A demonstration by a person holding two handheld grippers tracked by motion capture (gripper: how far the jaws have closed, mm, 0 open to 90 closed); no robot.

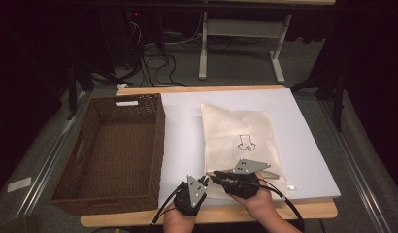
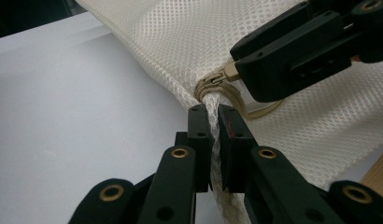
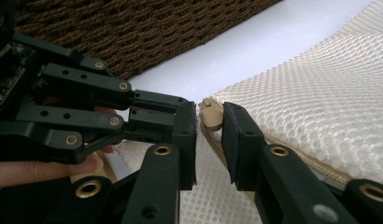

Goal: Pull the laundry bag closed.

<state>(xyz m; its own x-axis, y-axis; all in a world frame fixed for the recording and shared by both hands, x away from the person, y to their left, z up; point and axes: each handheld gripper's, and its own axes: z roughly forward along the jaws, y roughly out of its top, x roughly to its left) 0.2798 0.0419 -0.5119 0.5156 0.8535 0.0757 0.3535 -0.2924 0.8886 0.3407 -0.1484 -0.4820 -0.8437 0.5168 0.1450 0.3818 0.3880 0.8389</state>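
A cream mesh bag (image 1: pixel 238 131) with a small drawing on it lies flat on the white board (image 1: pixel 182 126). Both grippers meet at its near left corner. My left gripper (image 2: pixel 213 112) is shut on a pinch of the bag's mesh (image 2: pixel 189 42) just below the zipper's end. My right gripper (image 3: pixel 209 119) holds the tan zipper pull (image 3: pixel 211 116) between its jaws, and the left gripper view shows it clamped on that pull (image 2: pixel 230 71). In the high view the left gripper (image 1: pixel 205 180) and right gripper (image 1: pixel 212 174) almost touch tip to tip.
A dark brown woven basket (image 1: pixel 109 145) stands on the left of the table, right beside the board; its wall (image 3: pixel 133 28) rises just behind the grippers. The wooden table edge (image 1: pixel 313 208) runs along the near side. A desk frame and cables sit on the floor beyond.
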